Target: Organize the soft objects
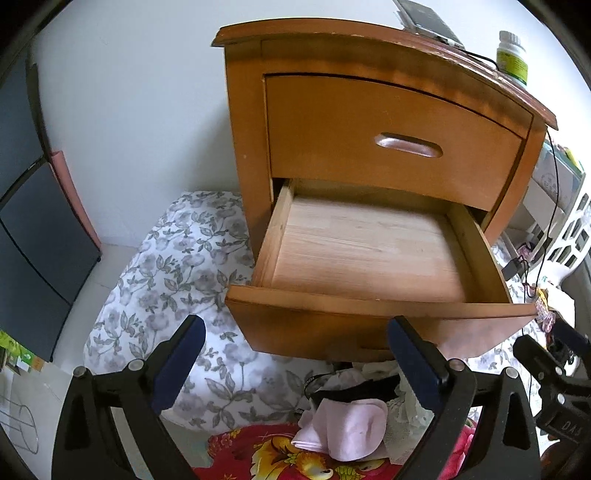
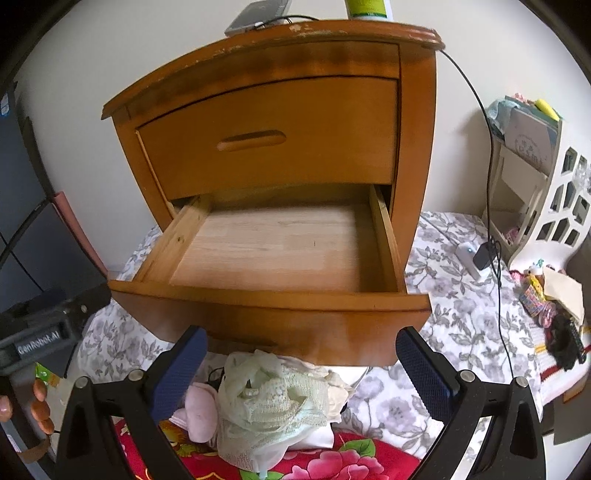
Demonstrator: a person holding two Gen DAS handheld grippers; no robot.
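Left gripper (image 1: pixel 295 354): jaws spread wide, holding nothing, hanging over the garment pile. Right gripper (image 2: pixel 301 363): likewise spread and empty, its blue pads (image 2: pixel 177 369) flanking the pile. Pile of soft garments (image 2: pixel 273 398): at 6 o'clock in both views, lying loose on a red floral blanket (image 2: pixel 332 461), just in front of and partly under the overhanging drawer front. Contents: a pale green lace piece (image 2: pixel 269 406) on top, crumpled and open-weave; a pink sock-like item (image 1: pixel 347 424) beside it at 7 o'clock in the right view; a black-trimmed piece (image 1: pixel 354 391) in between; further folds too tangled to identify. Lower drawer (image 1: pixel 369 254): at 12 o'clock beyond the pile, pulled out, bare wood floor showing, nothing inside. Upper drawer (image 1: pixel 388 136): closed. Nightstand top: a green-labelled bottle (image 1: pixel 511 59) and a cabled device (image 2: pixel 258 14). Risk: the lace probably snags neighbouring pieces, so a pinch may drag several up at once or shed one in transit; the drawer front sits close above the pile, so a steep lift may knock a finger against its edge.
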